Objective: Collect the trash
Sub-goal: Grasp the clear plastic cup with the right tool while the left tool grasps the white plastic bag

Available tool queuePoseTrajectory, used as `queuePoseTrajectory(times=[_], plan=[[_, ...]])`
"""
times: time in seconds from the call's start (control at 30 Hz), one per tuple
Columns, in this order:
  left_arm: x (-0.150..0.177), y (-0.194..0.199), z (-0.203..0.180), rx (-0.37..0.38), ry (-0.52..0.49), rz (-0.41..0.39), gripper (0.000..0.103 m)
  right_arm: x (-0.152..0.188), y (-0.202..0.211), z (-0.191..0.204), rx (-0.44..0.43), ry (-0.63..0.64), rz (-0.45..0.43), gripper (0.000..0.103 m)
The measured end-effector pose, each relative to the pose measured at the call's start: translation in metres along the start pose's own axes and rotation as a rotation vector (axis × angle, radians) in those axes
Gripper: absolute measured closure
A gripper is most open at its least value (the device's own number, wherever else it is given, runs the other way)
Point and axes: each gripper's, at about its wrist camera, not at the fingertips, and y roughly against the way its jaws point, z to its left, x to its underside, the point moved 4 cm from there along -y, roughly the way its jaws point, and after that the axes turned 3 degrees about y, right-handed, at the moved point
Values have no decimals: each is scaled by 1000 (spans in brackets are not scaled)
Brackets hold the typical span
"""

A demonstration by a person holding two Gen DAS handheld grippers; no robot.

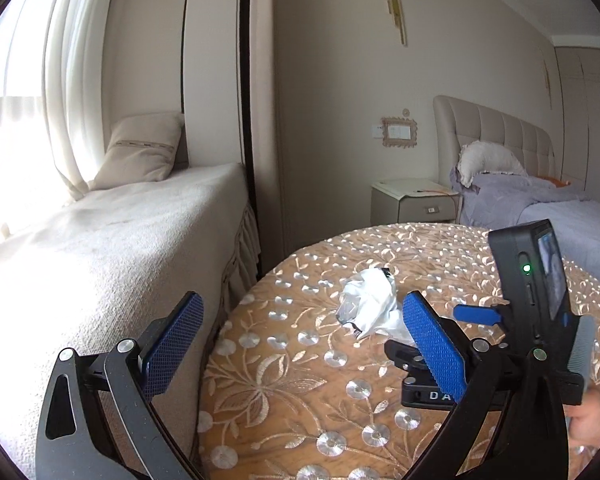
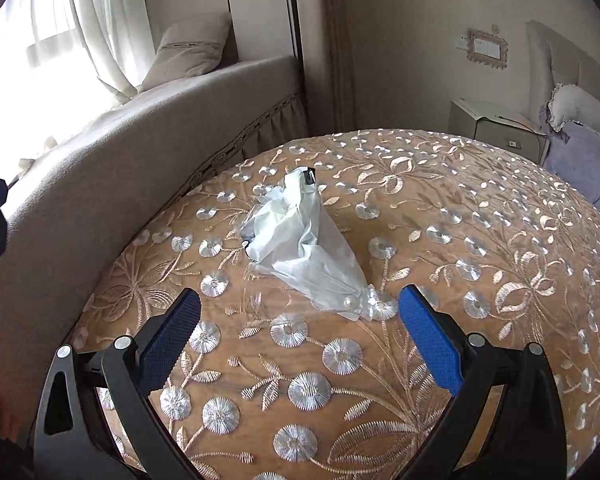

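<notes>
A crumpled white plastic wrapper lies on the round table with the embroidered floral cloth. My right gripper is open and empty, low over the table, with the wrapper's near end just ahead between its fingertips. In the left wrist view the wrapper shows beyond my left gripper, which is open and empty over the table's left edge. The right gripper's body and camera stand at the right of that view, close to the wrapper.
A cushioned window bench with a pillow runs along the table's left side. A nightstand and a bed stand behind the table by the wall.
</notes>
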Motion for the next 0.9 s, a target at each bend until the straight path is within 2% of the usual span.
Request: queuePoseTrajectory(times=[0.33,0.37,0.4,0.6,0.8,0.9], plan=[[5,-11,8,-8,18,17,5,5,-42,-11,-9,-106,152,7],[6,-11,7,-8,14,18,5,5,-41,-11,-8,-107,142,12],[6,-11,6,-8,11,19,5,4,-39,-12,-6,-109,133,23],[8,-14,1,15,12,32,5,6,-27,-19,-17,-137,115,24],[7,-25,-14,59,4,57,5,11,15,-31,43,-68,44,24],[2,-33,-28,80,-20,55,5,16,32,-36,46,-44,30,24]])
